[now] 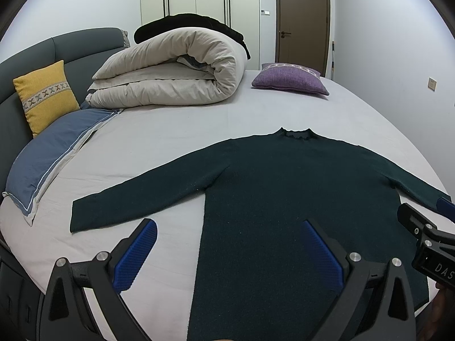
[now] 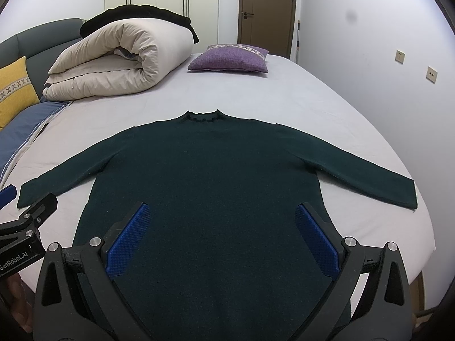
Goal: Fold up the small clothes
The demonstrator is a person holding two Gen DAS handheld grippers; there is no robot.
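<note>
A dark green long-sleeved sweater [image 1: 284,187] [image 2: 210,176] lies flat on the grey bed sheet [image 1: 176,130], both sleeves spread out, neck pointing away from me. My left gripper [image 1: 230,227] hovers open over the sweater's lower left edge, nothing between its blue pads. The right gripper [image 2: 221,210] stands open above the sweater's lower body, also holding nothing. Each gripper shows at the edge of the other's view: the right gripper [image 1: 426,227] and the left gripper [image 2: 20,216].
A rolled beige duvet [image 1: 176,71] with a black blanket on top lies at the back left. A purple cushion [image 1: 290,79] sits at the far side. A yellow cushion [image 1: 42,93] and a blue pillow [image 1: 48,164] lean by the grey headboard. Bed edge [image 2: 426,227] runs on the right.
</note>
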